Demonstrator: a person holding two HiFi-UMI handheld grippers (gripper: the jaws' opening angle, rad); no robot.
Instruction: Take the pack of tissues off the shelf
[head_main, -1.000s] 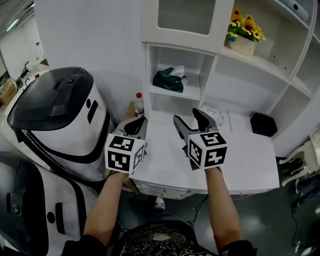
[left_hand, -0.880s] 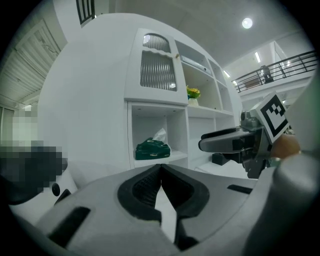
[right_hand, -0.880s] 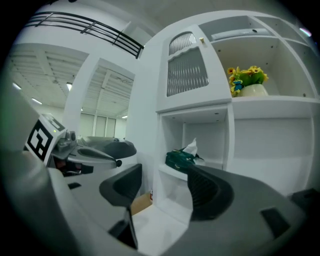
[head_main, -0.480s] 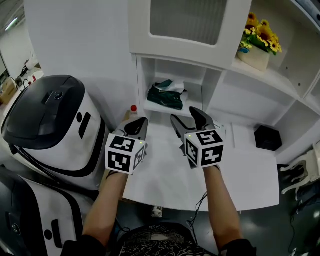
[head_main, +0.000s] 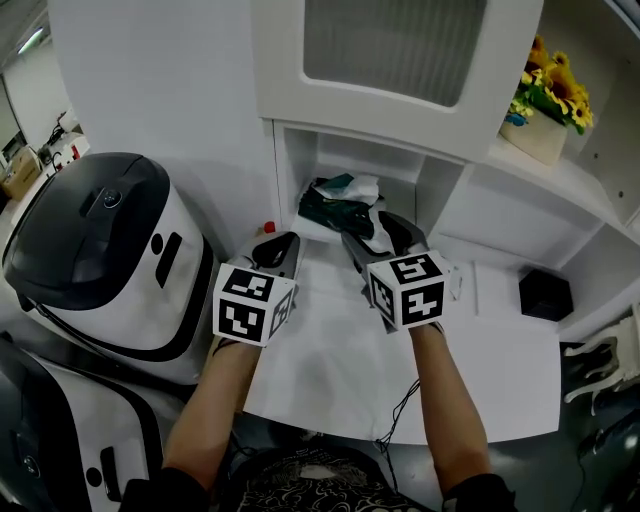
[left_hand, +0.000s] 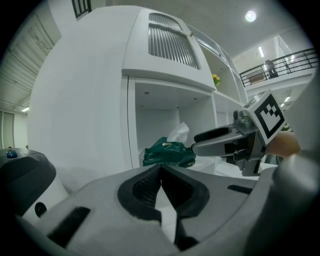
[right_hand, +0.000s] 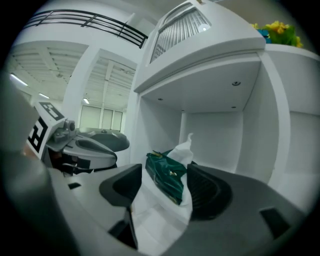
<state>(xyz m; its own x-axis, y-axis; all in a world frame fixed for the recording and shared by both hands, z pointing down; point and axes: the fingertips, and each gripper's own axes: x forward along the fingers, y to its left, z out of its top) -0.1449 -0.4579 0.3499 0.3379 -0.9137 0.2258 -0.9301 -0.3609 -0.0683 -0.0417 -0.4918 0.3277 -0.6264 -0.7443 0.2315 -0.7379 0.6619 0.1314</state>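
Note:
The pack of tissues (head_main: 335, 202), dark green with a white tissue sticking out of its top, lies on the low shelf (head_main: 312, 228) of the white cabinet's left cubby. My right gripper (head_main: 372, 232) is open and level with that shelf. In the right gripper view the pack (right_hand: 167, 176) sits between the spread jaws of the right gripper (right_hand: 162, 189), without being squeezed. My left gripper (head_main: 278, 245) is shut and empty, just left of and below the shelf. The left gripper view shows the pack (left_hand: 167, 154) ahead, with the right gripper (left_hand: 220, 141) beside it.
A big white and black machine (head_main: 100, 230) stands close on the left. A red-capped bottle (head_main: 268, 228) is by the cabinet's foot. The closed cabinet door (head_main: 390, 50) hangs over the cubby. Sunflowers in a pot (head_main: 545, 110) and a black box (head_main: 545, 293) sit to the right, above the white desk (head_main: 330, 350).
Both grippers have moved forward towards the cubby. The right gripper's open jaws have reached the pack, which was well ahead of them a second ago.

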